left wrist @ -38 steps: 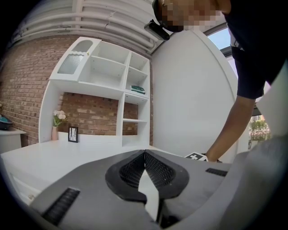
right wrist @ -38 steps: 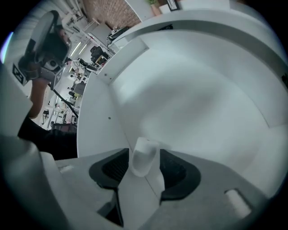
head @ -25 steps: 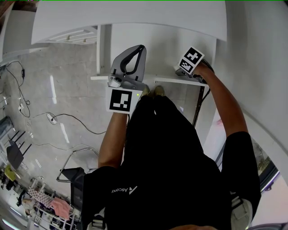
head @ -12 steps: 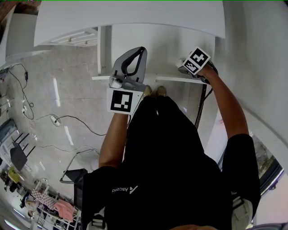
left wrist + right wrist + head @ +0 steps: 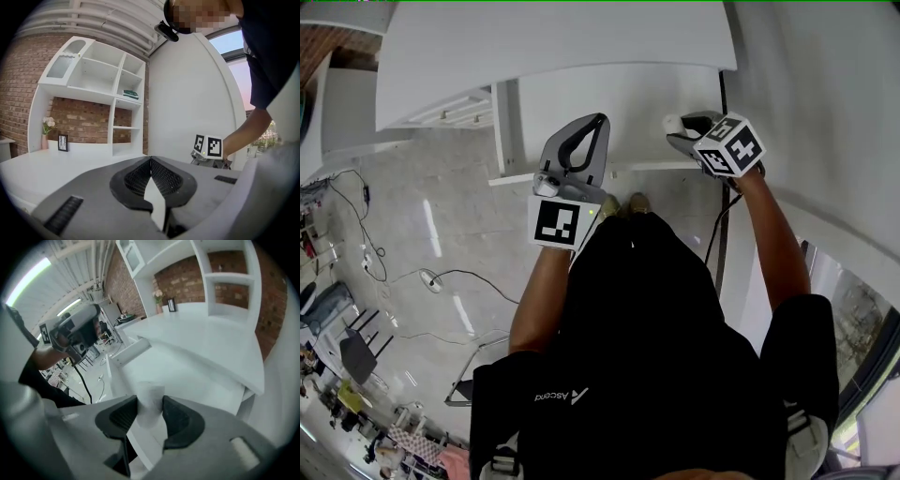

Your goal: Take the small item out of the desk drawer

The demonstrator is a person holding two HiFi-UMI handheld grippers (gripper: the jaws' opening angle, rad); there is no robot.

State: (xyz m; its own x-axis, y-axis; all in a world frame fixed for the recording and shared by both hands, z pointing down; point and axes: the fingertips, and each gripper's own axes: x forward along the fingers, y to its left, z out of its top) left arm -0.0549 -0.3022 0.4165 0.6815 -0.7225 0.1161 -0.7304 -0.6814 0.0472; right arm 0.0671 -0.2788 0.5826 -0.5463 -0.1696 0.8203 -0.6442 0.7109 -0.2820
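The white desk has its drawer pulled out toward me. In the head view, my right gripper hovers over the drawer's right end, shut on a small white cylindrical item. The right gripper view shows that item upright between the dark pads of the right gripper, which press on both its sides. My left gripper is shut and holds nothing, above the drawer's front rim near the middle. In its own view the left gripper has its jaws touching, with the right gripper's marker cube beyond.
A white shelf unit stands on the desk against a brick wall. A black cable hangs by the right desk leg. On the tiled floor to the left lie cables, a chair and a clothes rack.
The right gripper has turned and shifted right, and the small white item now shows between its jaws over the drawer. The left gripper has hardly moved.
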